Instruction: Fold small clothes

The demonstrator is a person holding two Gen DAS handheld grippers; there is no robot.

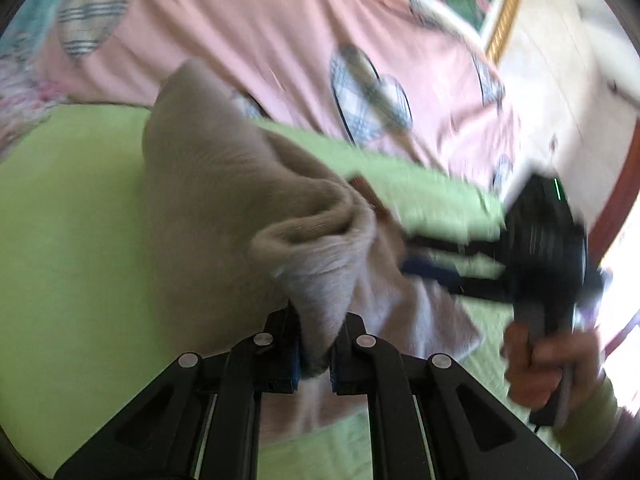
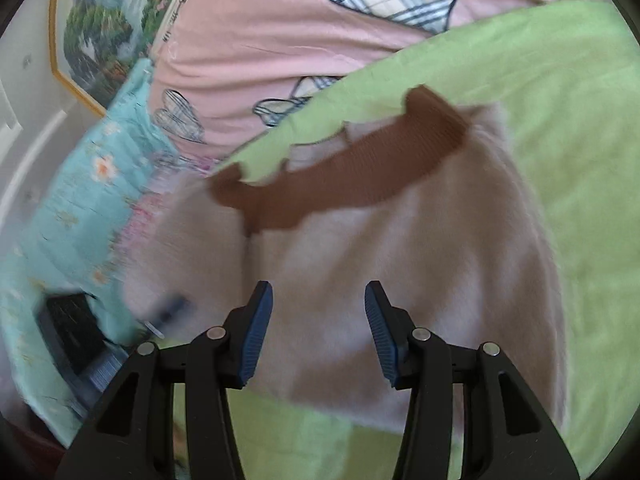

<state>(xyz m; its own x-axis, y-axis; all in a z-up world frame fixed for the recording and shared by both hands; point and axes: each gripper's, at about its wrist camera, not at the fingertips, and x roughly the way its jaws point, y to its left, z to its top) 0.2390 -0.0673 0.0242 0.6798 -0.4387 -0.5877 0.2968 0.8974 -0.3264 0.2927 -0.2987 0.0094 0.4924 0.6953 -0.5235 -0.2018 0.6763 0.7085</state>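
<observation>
Gripping a bunched fold of the beige knit garment (image 1: 224, 184), the left tongs (image 1: 314, 354) stand nearly closed, with the cloth pinched between the blue pads and rising out of them as a rolled, ribbed hem. From that pinch the fabric runs up and away to the left in the left wrist view, lifted off the green sheet (image 1: 72, 240) as a tented peak.

Right tongs (image 2: 318, 332): jaws stand about half open, nothing between the blue pads. The pads hover just above the garment's pale body; contact with the cloth cannot be told. In the right wrist view the garment lies spread ahead of and beneath these tongs, its brown ribbed collar (image 2: 332, 176) at the far end, curved across the top of the cloth.

In the left wrist view the right tongs appear at the right edge, held by a hand (image 1: 548, 364) in a light green sleeve, fingers reaching toward the garment's lower edge. Heavy motion blur there.

Beyond the green sheet: a pink cover with plaid hearts (image 2: 248, 48), touching the sheet's far edge. A teal floral cloth (image 2: 68, 216) lies to the left in the right wrist view, and a framed landscape picture (image 2: 108, 28) hangs on the wall behind.
</observation>
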